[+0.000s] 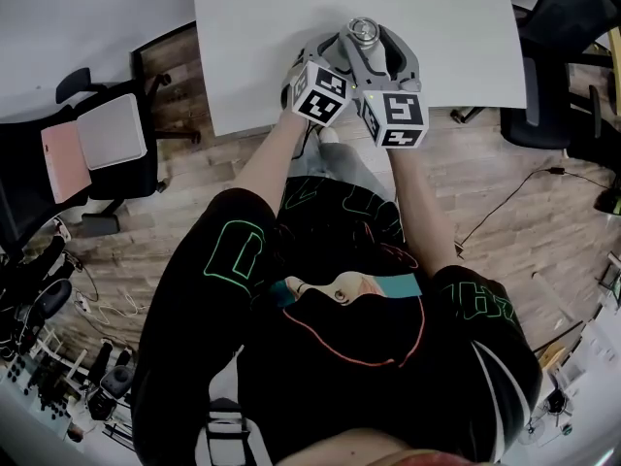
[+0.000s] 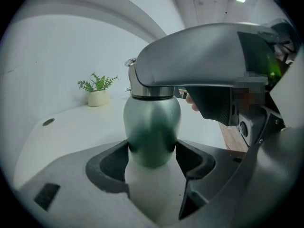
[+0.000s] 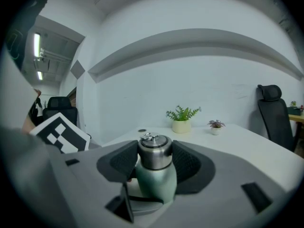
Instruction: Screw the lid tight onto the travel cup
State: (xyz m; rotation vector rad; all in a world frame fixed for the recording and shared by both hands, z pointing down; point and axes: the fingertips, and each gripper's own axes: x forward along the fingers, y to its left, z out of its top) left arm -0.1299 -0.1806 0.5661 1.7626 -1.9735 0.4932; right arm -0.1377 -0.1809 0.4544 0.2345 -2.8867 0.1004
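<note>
The left gripper (image 2: 152,158) stood with its jaws wide but closed on the travel cup (image 2: 152,127), both dark pads pressed against the lower sides of the green metal body. The right gripper (image 3: 155,159) had its jaws set higher, one pad on either side of the steel lid (image 3: 154,151), clamped on it. In the left gripper view the right gripper's grey body reached across over the top of the cup and hid most of the lid.

The cup stood upright on the white table (image 1: 272,27), close to the near edge and right of its middle. In the head view the two grippers met round it, their marker cubes side by side just over that edge.

Farther out, a potted plant (image 3: 182,120) in a pale pot and a smaller plant (image 3: 216,126) sat well apart from the cup, along the far edge by the wall. A small round cable port (image 2: 48,122) lay in the tabletop between the cup and that edge. A black office chair (image 3: 273,113) stood beyond the table's right edge.
</note>
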